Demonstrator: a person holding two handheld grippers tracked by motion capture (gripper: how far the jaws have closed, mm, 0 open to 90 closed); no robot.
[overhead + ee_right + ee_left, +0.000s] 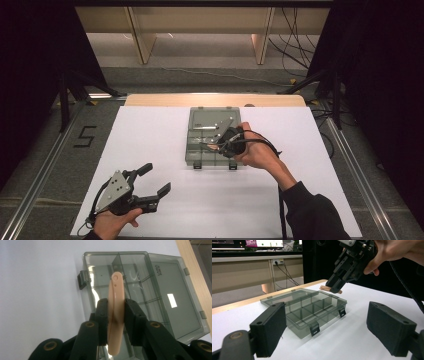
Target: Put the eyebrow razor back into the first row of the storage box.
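Left gripper (pixel 156 180): black body, grey three-cornered plate on top with small screws, thick rectangular black pads. Right gripper (pixel 216 145): black, brass-coloured pivot rivets, trailing black cable. Right arm: black sleeve (pixel 315 212).

1. A white sheet (pixel 165 210) covers the wooden table (pixel 150 100).
2. Grey floor (pixel 45 150) surrounds it, a black "5" mark (pixel 85 136) at 9 o'clock.
3. Black curtains (pixel 30 60) hang at 10 and 2 o'clock.
4. Cables (pixel 292 45) trail at 1 o'clock.

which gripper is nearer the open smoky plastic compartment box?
Right. The right gripper hovers over the smoky plastic compartment box, clamping a peach strip; the left gripper sits open nearer the person.
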